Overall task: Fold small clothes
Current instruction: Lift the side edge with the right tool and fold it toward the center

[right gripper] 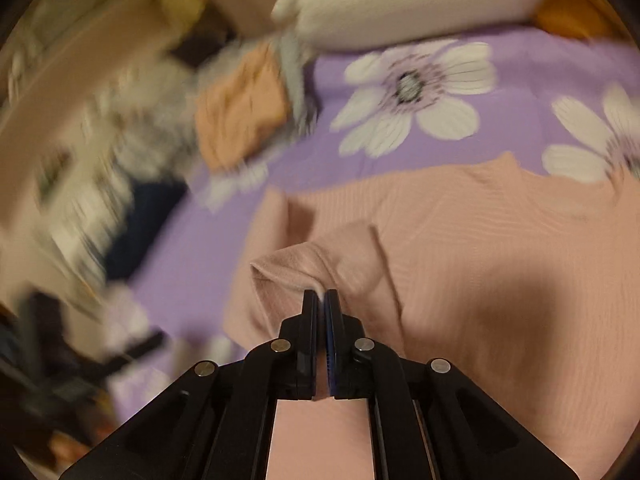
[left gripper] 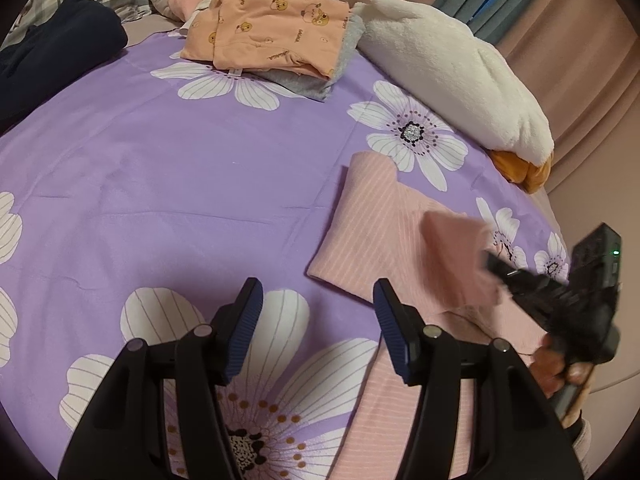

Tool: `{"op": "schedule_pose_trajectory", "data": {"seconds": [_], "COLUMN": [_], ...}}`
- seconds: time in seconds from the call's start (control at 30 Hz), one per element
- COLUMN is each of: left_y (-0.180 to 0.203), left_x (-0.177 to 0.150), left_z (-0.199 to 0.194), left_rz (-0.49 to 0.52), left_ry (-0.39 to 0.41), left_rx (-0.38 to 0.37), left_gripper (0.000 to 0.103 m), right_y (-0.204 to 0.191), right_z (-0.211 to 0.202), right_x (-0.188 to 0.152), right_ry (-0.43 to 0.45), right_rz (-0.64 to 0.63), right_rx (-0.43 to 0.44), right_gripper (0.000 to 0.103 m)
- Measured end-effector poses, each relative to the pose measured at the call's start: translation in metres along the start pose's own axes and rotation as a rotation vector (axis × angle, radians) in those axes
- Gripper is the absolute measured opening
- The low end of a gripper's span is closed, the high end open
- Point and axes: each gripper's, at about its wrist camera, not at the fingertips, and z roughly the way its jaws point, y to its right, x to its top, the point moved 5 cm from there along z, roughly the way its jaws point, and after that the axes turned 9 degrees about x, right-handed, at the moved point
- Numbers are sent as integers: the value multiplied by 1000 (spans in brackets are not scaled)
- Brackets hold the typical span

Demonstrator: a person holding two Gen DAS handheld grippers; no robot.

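A pink ribbed garment (left gripper: pixel 372 240) lies on the purple flowered bedsheet (left gripper: pixel 160 168) at the right. It also fills the lower right of the right wrist view (right gripper: pixel 480 248). My right gripper (right gripper: pixel 320 294) is shut on a lifted fold of this pink garment (right gripper: pixel 296 268), holding it above the rest of the cloth. The right gripper shows blurred in the left wrist view (left gripper: pixel 496 268) with pink cloth at its tips. My left gripper (left gripper: pixel 318 300) is open and empty, just left of the garment's near edge, above the sheet.
A stack of folded clothes, peach bear-print on grey (left gripper: pixel 272 36), lies at the far side of the bed. A white plush pillow (left gripper: pixel 452 76) lies at the far right. A dark navy garment (left gripper: pixel 52 60) lies at the far left. Curtains hang behind.
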Motion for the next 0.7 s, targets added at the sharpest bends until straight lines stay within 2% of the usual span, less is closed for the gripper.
{"op": "schedule_pose_trajectory", "data": {"seconds": [0.03, 0.13, 0.3, 0.5, 0.7], "left_y": [1, 11, 29, 50, 69], "left_x": [0, -2, -6, -13, -20], "left_z": [0, -1, 0, 7, 17], "left_rz": [2, 16, 49, 86, 124], "left_ry": [-1, -7, -20, -44, -77], "left_rx": [-3, -14, -19, -24, -27], "left_gripper": [57, 57, 57, 58, 58], "right_y": [8, 25, 55, 97, 139], "right_z": [-17, -52, -110, -148, -154], "right_x": [6, 12, 6, -11, -31], "right_ry": [47, 145, 299, 381, 384], "right_rz": [61, 169, 282, 357, 464], "right_rx": [57, 125, 163, 105, 35], "right_gripper": [5, 5, 5, 5, 5]}}
